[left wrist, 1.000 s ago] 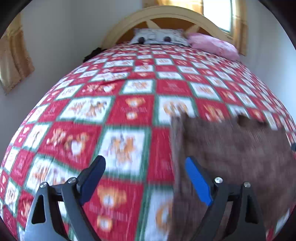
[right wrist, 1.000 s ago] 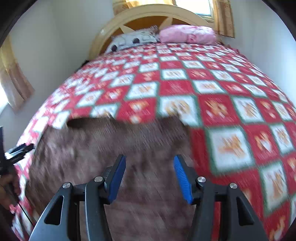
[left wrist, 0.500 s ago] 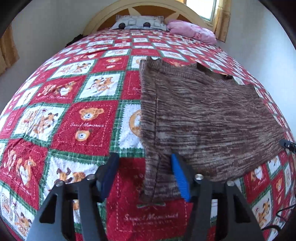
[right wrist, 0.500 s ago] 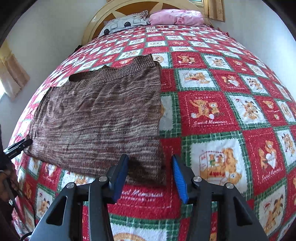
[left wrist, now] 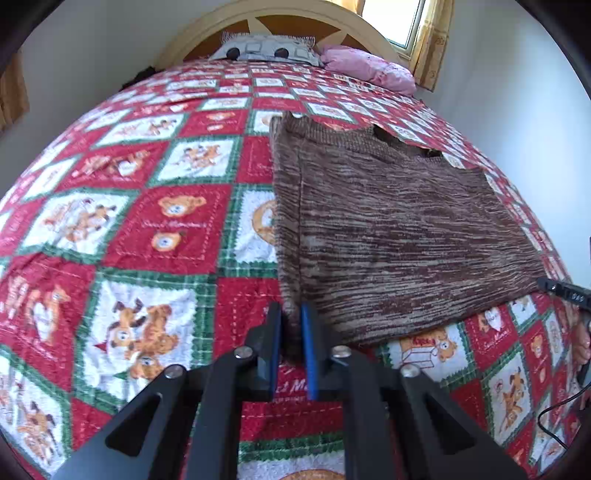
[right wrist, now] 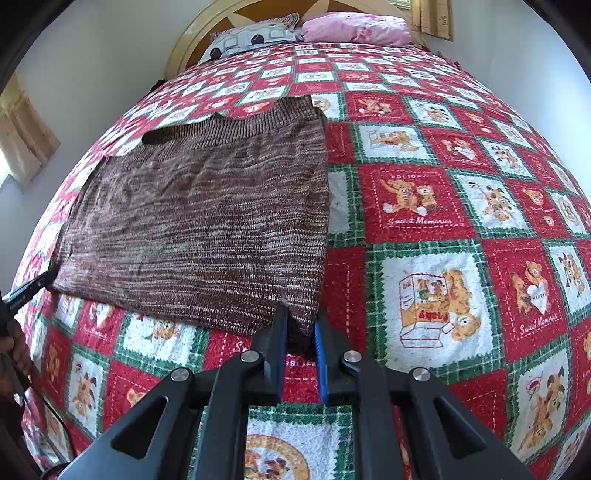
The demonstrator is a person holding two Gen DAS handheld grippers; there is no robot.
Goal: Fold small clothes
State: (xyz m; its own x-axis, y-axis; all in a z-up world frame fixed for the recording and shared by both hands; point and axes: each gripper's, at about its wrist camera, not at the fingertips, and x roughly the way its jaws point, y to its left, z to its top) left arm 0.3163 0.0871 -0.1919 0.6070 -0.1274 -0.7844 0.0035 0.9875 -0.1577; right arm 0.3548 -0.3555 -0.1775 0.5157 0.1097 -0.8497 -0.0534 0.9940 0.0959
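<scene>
Your left claw (left wrist: 291, 334) and right claw (right wrist: 301, 334) are closing, each nipping a near corner of the brown knit sweater (left wrist: 388, 229), which lies flat on the teddy-bear quilt (left wrist: 147, 240). You are gripping for the first fold; next, lift both corners evenly toward the far hem, near the pillows (left wrist: 266, 50).

Lay flat on the red, white and green patchwork quilt (left wrist: 173, 236) of the bed: a brown marled knitted garment (left wrist: 388, 229), ribbed edge toward the headboard. Closed on its two near corners, a thing between each pair of jaws: the left gripper (left wrist: 291, 325) on the left corner, the right gripper (right wrist: 301, 326) on the right. Far behind, against the curved wooden headboard (left wrist: 280, 14): a grey patterned pillow (left wrist: 266, 48), with a pink pillow (left wrist: 369, 68) just to its right.
</scene>
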